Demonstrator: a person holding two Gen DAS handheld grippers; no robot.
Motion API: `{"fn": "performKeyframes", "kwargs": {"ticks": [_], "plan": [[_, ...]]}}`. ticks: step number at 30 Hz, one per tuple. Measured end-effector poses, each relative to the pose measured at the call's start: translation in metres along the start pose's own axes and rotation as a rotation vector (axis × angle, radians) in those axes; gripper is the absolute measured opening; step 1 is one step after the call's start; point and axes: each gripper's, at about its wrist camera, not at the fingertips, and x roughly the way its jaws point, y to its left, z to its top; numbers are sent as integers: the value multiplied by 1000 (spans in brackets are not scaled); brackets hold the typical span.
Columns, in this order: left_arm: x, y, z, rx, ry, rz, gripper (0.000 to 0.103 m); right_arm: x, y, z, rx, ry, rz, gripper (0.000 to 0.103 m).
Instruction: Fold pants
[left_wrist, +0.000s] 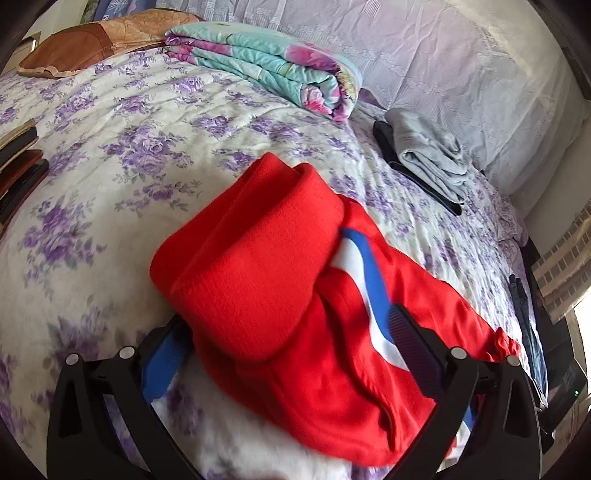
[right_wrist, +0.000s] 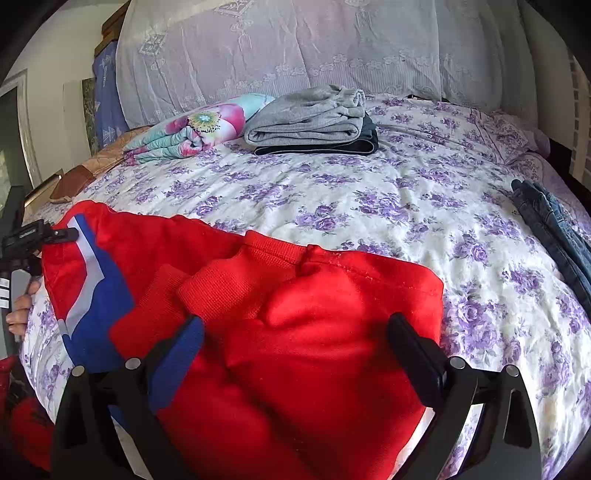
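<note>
Red pants (left_wrist: 280, 295) with a blue and white side stripe (left_wrist: 362, 273) lie folded in a thick bundle on the flowered bed sheet (left_wrist: 129, 147). My left gripper (left_wrist: 288, 317) stands wide around the bundle. Its left finger is partly hidden by the cloth, and its right finger (left_wrist: 404, 332) rests on the stripe. In the right wrist view the same pants (right_wrist: 314, 332) fill the foreground. My right gripper (right_wrist: 295, 319) is wide open just above them, with red cloth between its fingers but not pinched. The left gripper (right_wrist: 55, 234) shows at the far left, at the striped end.
Folded grey pants (right_wrist: 310, 118) sit on a dark garment at the back, beside a folded floral quilt (right_wrist: 192, 133). Blue jeans (right_wrist: 554, 229) lie at the bed's right edge. Books (left_wrist: 18, 162) lie at the left edge, and a brown pillow (left_wrist: 92, 40) lies behind. A person's hand (right_wrist: 20, 310) holds the left tool.
</note>
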Motion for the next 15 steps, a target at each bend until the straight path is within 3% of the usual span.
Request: {"fn": "performKeyframes", "kwargs": {"ticks": [7,15], "plan": [[-1,-21,-15,114,-16,127,99,-1,-1,0,9,-4,-4,100],[-11,-13,-19,86,-32,71,99,-1,-3,-1,12,-5,-3,100]]}}
